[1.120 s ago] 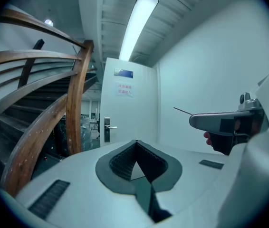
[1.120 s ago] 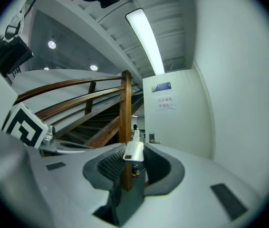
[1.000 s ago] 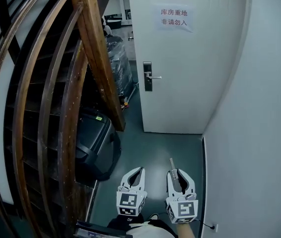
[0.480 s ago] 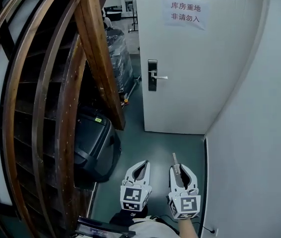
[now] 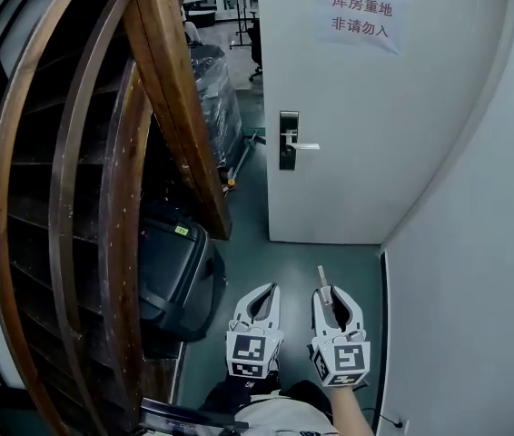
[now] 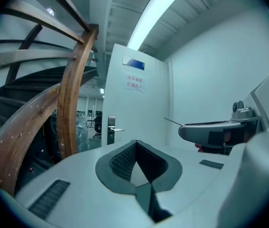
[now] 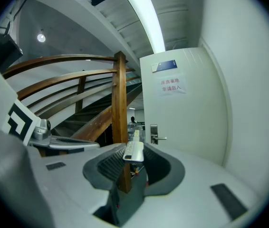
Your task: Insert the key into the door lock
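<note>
Gripping a key [image 5: 322,278] in the clenched right tool [image 5: 333,301], left tool [image 5: 262,301] closed on nothing, both well apart from the door lock [image 5: 288,141] on the white door [image 5: 366,153].

A curved wooden staircase [image 5: 180,107] fills the left. A white wall [image 5: 475,243] runs along the right above grey-green floor [image 5: 284,262]. A ceiling strip light [image 6: 148,13] glows overhead.

Lock [image 5: 288,140]: keyhole too small to make out in any view.
Key [image 5: 322,277]: lower end hidden between right gripper [image 5: 332,298] fingers in head view; only blade shows.
Door [image 5: 366,107]: top cut by upper edge.
Case [image 5: 173,275]: left side hidden behind stair [image 5: 180,107] rails.
Wrapped goods [image 5: 210,84]: partly hidden behind stair too, contents unclear.
Arm [image 5: 352,411]: cut by bottom edge.
</note>
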